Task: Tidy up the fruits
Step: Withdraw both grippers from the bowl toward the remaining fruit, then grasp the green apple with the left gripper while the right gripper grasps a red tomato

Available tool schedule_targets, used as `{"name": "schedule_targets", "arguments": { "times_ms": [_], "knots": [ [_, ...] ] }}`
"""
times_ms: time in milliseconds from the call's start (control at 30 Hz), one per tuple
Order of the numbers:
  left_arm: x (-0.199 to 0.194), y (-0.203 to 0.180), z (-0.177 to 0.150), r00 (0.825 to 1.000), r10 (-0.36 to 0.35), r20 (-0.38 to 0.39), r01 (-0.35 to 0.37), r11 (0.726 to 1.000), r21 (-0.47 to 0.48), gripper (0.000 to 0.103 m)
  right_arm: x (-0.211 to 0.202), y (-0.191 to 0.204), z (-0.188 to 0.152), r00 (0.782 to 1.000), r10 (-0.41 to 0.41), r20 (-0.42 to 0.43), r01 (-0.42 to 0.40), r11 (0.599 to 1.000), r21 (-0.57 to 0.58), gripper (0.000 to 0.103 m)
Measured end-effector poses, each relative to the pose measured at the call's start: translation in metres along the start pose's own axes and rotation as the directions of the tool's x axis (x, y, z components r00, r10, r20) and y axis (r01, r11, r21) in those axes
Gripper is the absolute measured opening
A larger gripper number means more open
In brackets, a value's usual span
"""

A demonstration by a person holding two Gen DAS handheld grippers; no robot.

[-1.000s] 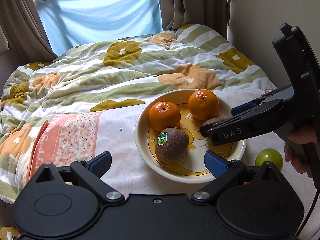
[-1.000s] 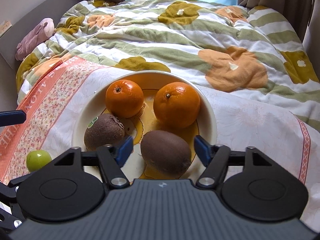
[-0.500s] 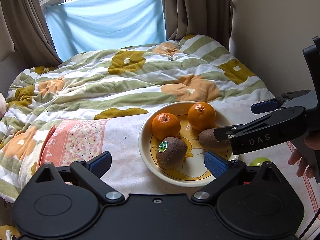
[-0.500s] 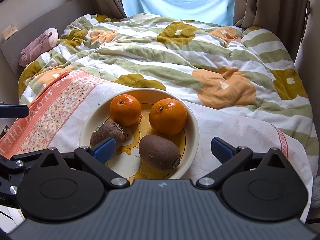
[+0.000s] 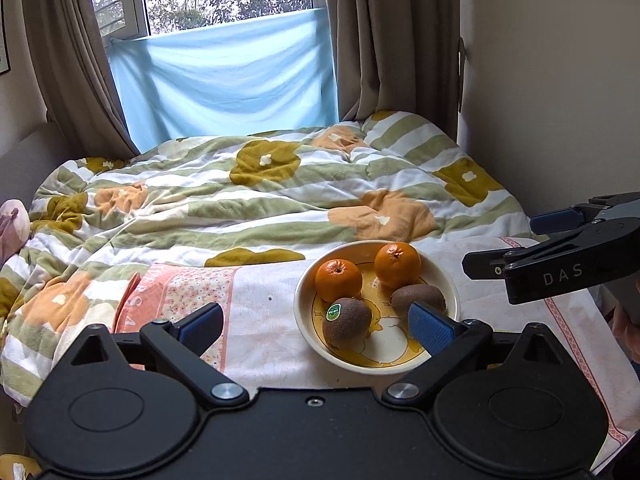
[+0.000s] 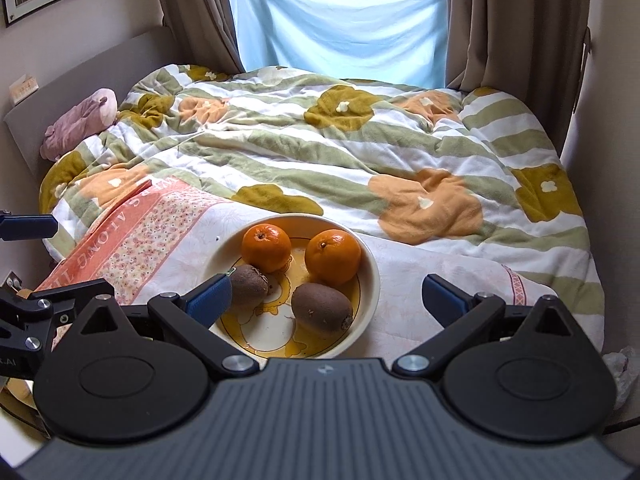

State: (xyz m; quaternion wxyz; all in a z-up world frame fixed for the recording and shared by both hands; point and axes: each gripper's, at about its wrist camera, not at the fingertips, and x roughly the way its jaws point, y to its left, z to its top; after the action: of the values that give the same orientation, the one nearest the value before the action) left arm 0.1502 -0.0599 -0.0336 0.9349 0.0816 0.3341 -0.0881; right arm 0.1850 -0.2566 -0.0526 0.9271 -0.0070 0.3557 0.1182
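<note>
Currently both pairs of tongs are hanging spread wide and holding nothing: the left tongs (image 5: 316, 322) are hovering over the near edge of the cloth-covered surface (image 5: 264, 320), and the right tongs (image 6: 326, 296) are hovering just short of the bowl (image 6: 370, 280), their left pad overlapping the stickered kiwi (image 6: 249, 283) in the right wrist view, though whether it is touching cannot be told.

Outward from there, the bowl is sitting near the far right part of the surface and is carrying two oranges (image 5: 338, 280) at its far side and two kiwis, the plain kiwi (image 6: 322, 308) lying at its near right. Beyond the surface the flowered quilt (image 5: 248, 200) is covering the bed.

By the look of it the sorting is nearly finished, with four fruits gathered in the bowl.

Compared with a second ago, both tongs are pulling back and upward from the bowl, the right ones having opened away from the plain kiwi. A green fruit seen earlier beside the bowl is not showing now, so it may remain to be collected.
</note>
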Motion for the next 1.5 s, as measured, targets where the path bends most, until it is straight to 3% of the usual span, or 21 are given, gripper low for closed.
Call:
{"name": "schedule_targets", "arguments": {
  "times_ms": [300,600,833,1000,1300,1500],
  "knots": [
    [-0.036,0.03,-0.023,0.998,-0.061,0.025,0.06,0.998,0.02,0.101,-0.045,0.047,-0.028,0.995,-0.095,0.03,0.093,0.993,0.071,0.103],
    [-0.041,0.076,-0.052,0.995,-0.103,-0.001,0.103,0.994,0.026,0.101,-0.051,0.103,-0.07,0.994,-0.107,-0.008,0.107,0.985,0.137,0.103],
    [-0.012,0.1,-0.069,0.99,-0.134,-0.041,0.136,0.99,0.046,0.1,-0.025,0.146,-0.103,0.991,-0.109,-0.082,0.118,0.986,0.116,0.103],
    [0.021,0.104,-0.082,0.98,-0.179,-0.085,0.188,0.976,0.111,0.1,0.006,0.167,-0.122,0.987,-0.088,-0.135,0.103,0.989,0.108,0.103],
    [0.075,0.094,-0.095,0.958,-0.225,-0.18,0.26,0.944,0.204,0.092,0.053,0.192,-0.142,0.978,-0.049,-0.204,0.062,0.996,0.061,0.101],
    [0.1,0.084,-0.099,0.944,-0.24,-0.225,0.292,0.926,0.238,0.078,0.071,0.193,-0.141,0.976,-0.032,-0.216,0.046,0.997,0.061,0.095]
  ]
}}
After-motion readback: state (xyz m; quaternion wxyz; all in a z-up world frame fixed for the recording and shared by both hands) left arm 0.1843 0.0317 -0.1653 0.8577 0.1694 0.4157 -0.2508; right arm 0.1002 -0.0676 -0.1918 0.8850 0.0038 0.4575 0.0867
